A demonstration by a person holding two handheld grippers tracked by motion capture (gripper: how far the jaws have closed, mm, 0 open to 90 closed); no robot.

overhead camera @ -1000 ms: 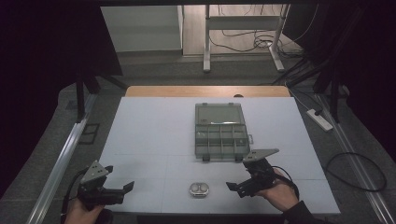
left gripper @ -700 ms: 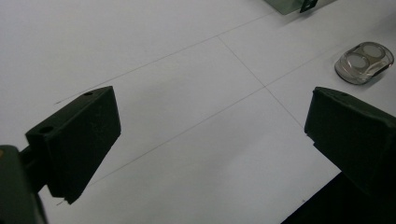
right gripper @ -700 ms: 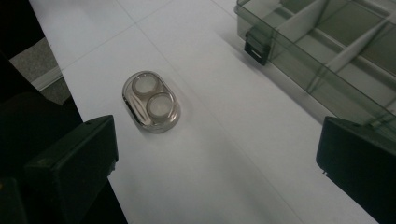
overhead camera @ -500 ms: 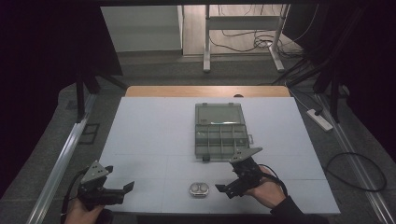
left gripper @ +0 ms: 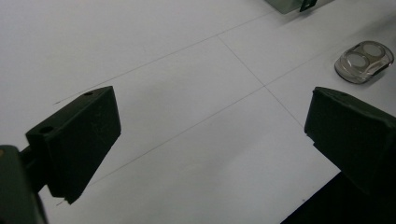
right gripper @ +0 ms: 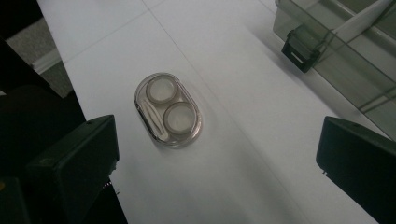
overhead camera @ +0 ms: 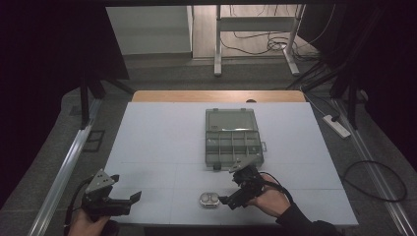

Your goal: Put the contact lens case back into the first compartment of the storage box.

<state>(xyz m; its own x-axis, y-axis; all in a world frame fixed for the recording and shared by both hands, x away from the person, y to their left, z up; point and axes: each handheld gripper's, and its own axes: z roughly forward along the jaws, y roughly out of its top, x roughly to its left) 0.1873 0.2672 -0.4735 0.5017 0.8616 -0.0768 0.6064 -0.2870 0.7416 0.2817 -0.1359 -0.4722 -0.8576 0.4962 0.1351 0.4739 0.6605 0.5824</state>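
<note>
Where we look down from the high view, our right gripper (overhead camera: 227,200) hovers just beside the small clear oval plastic case (overhead camera: 209,199), near the grey compartment box (overhead camera: 233,139). In the left gripper view our left gripper (left gripper: 210,135) gapes wide over bare white table (left gripper: 154,112). In the right gripper view the jaws stand wide apart, the case ahead between them, untouched.

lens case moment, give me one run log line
right gripper: open, nearing lens case, no contact | left gripper: open, idle over table | organizer box: lid open

right tool (overhead camera: 227,200) beside clear case (overhead camera: 209,199) | organizer box (overhead camera: 232,138) behind
</note>
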